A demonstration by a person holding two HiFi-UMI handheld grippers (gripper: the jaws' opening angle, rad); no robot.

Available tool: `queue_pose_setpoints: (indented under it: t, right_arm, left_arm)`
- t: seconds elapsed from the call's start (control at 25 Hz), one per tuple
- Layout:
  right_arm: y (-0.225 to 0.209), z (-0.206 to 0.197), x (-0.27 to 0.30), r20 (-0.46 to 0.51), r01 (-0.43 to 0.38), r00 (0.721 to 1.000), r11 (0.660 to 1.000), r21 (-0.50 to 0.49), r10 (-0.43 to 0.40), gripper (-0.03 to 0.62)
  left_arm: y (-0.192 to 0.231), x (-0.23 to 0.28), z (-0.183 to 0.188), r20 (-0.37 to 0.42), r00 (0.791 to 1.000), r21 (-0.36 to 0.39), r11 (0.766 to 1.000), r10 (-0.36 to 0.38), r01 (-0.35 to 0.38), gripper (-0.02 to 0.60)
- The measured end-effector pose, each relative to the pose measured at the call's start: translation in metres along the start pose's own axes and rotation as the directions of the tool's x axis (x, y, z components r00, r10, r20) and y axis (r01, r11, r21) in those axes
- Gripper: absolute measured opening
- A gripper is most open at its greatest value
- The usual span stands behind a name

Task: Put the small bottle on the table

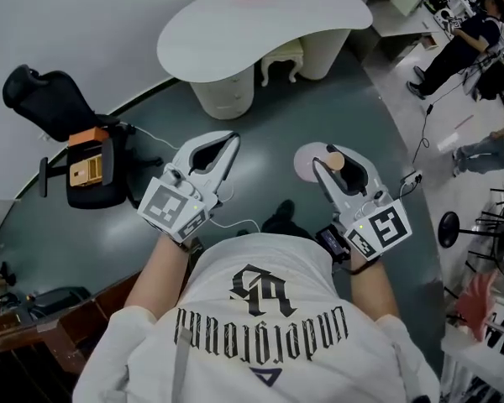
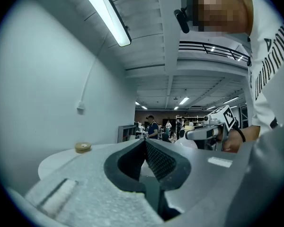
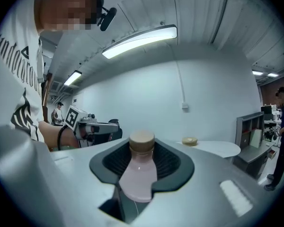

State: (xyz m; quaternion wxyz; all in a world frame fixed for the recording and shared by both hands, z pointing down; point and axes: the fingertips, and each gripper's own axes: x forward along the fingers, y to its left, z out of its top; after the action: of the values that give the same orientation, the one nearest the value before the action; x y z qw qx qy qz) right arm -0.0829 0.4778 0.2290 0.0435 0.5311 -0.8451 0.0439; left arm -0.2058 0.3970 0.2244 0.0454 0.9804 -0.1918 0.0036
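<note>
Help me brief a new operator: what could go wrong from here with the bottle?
1. The right gripper has its fingers on the bottle only around its narrow neck, under the cap, so it may pivot or slip.
2. It is carried over the floor, well short of the table, so a slip would likely drop it.
3. The left gripper is shut and empty, giving no support.

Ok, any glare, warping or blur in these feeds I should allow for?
Head view: dim, even light, no hard shadows, table bright but readable. Right gripper view: fisheye bends the ceiling lamp, corners dark, bottle sharp in the right tongs. Left gripper view: same warping, strip light blown out white, left tongs soft up close.
</note>
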Motion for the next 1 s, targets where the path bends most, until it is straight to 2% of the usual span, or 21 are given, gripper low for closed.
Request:
queue_pose_setpoints:
  t: [0.44, 0.76, 1.0]
  right_arm:
    - [-0.096, 0.006, -0.008, -0.015, -0.040, 0.999, 0.999, -0.019, 0.040, 0.134]
    - [-0.140, 0.002, -0.016, -0.027, -0.039, 0.999, 0.999, -0.009, 0.038, 0.134]
    - [-0.166, -0.009, -0.018, -0.030, -0.005, 1.000, 1.000, 0.009, 0.006, 0.133]
  left_arm:
    - [-0.006, 0.093, -0.001, -0.022, 1.000, -0.003, 1.000, 0.012, -0.012, 0.006]
    - [-0.014, 0.137, -0.007, -0.041, 0.999, -0.018, 1.000, 0.006, -0.006, 0.006]
    - [-0.010, 0.161, -0.016, -0.044, 0.999, -0.023, 1.000, -0.011, 0.010, 0.006]
